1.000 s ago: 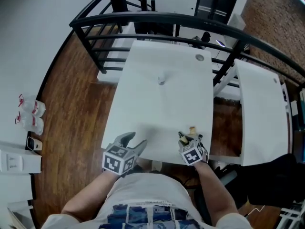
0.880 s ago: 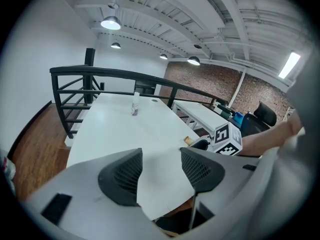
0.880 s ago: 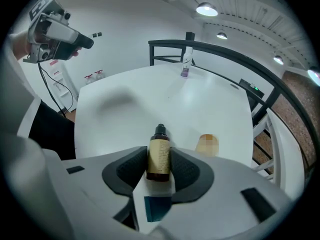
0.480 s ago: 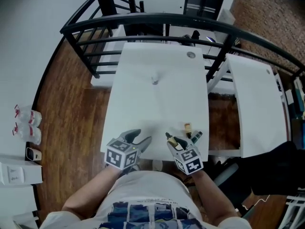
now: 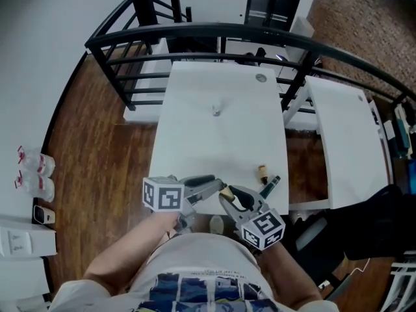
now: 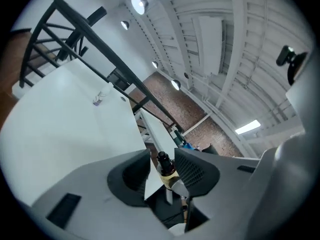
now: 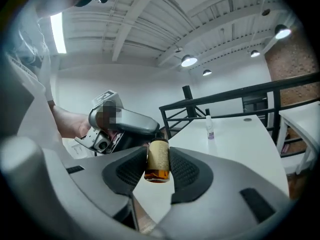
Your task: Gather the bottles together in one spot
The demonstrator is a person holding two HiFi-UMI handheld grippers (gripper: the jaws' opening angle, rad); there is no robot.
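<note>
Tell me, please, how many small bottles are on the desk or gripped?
4: an amber bottle in the right gripper; a clear bottle at the desk's far middle; a tan-capped bottle and a dark bottle lying near its right edge.

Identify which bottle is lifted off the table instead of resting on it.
The amber bottle, gripped by the right gripper, whose fingers have just closed on it. The cork-topped bottle, the dark bottle and the small far bottle sit on the white table.

A pale grey short-sleeved T-shirt (image 5: pixel 195 255) is worn above a blue-and-white patterned garment (image 5: pixel 195 292). The left hand-held gripper (image 5: pixel 218 186) and the right hand-held gripper (image 5: pixel 226 199) are moulded in grey, lined with black ribbed pads (image 7: pixel 187 171), and each is topped by a white cube (image 5: pixel 162 194) printed with black square markers.
</note>
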